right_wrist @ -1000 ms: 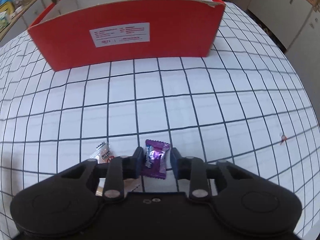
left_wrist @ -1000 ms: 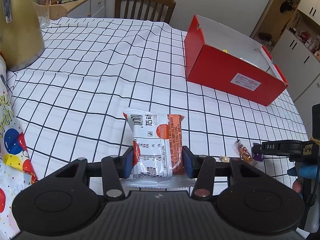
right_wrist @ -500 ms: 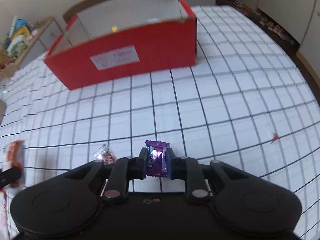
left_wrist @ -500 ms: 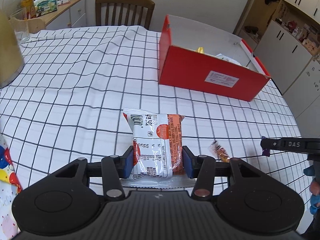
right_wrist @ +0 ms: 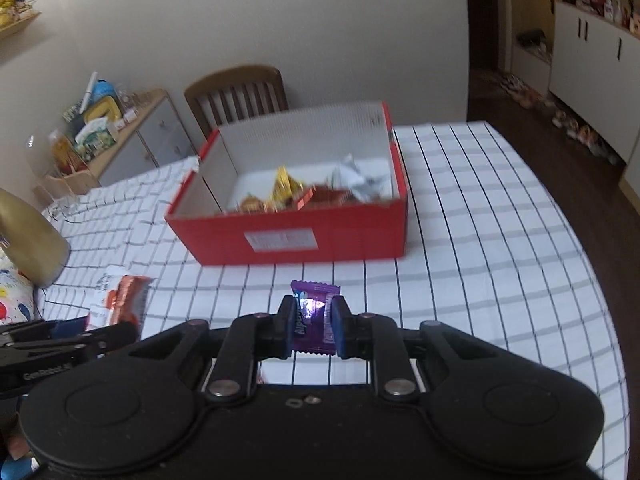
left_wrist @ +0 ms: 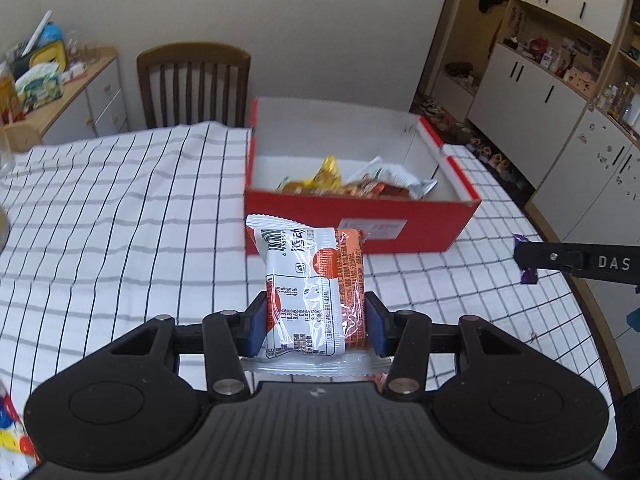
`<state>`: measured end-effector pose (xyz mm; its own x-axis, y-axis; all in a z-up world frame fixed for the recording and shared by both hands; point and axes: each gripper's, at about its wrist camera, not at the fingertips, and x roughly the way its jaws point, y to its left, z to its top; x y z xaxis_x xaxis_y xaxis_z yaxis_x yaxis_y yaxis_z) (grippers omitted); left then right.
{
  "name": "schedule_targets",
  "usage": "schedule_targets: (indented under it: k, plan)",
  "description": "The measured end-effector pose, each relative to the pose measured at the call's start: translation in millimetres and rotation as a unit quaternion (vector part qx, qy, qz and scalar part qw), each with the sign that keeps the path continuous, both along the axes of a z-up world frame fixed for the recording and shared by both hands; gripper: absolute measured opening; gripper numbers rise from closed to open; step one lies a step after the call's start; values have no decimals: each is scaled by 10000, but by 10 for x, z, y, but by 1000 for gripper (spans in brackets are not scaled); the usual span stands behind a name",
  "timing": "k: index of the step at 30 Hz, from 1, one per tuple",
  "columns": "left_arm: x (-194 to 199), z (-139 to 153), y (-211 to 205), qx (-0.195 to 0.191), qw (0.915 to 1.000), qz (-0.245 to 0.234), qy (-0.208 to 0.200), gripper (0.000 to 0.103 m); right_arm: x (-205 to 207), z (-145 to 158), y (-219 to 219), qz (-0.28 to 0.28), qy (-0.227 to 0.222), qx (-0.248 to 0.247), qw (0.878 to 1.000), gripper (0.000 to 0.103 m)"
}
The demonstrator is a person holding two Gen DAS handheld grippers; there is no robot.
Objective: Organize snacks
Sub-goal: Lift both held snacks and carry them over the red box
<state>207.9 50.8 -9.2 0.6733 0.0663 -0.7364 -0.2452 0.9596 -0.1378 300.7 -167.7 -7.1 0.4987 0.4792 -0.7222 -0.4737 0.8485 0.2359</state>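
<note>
My left gripper [left_wrist: 316, 322] is shut on a white and orange snack packet [left_wrist: 314, 288], held above the checked tablecloth. The same packet [right_wrist: 124, 300] shows at the left of the right wrist view. My right gripper [right_wrist: 313, 326] is shut on a small purple candy [right_wrist: 314, 316], lifted off the cloth; the candy [left_wrist: 528, 274] also shows at the right edge of the left wrist view. Ahead of both stands an open red box [left_wrist: 360, 216] [right_wrist: 296, 236] with white inner walls, holding several wrapped snacks.
A wooden chair [left_wrist: 194, 84] stands behind the table at the far side. A gold kettle [right_wrist: 28, 236] sits at the left on the checked tablecloth [left_wrist: 120, 208]. A balloon-print bag [left_wrist: 10, 436] lies at the near left. Cabinets [left_wrist: 560, 92] line the right wall.
Both grippers rose off the table with their snacks and swung toward the red box, whose inside now shows. The right jaws closed tighter on the purple candy. The small wrapped candy on the cloth dropped from view.
</note>
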Motion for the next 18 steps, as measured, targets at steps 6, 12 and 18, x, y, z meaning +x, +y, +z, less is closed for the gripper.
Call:
schedule_targets:
  k: [6,12,18]
  plan:
    - [326,248,-74,172,9995,-142,-228,48,217,195,64,127,-157,167,9997,18]
    - [731,378,-81,328,9988,-214,-295,48,409,297,185,228,-415,109,9988,18]
    - [1153,414,45,243,9994,-130,-231,48,707,324,315,257,-527,49,9983,18]
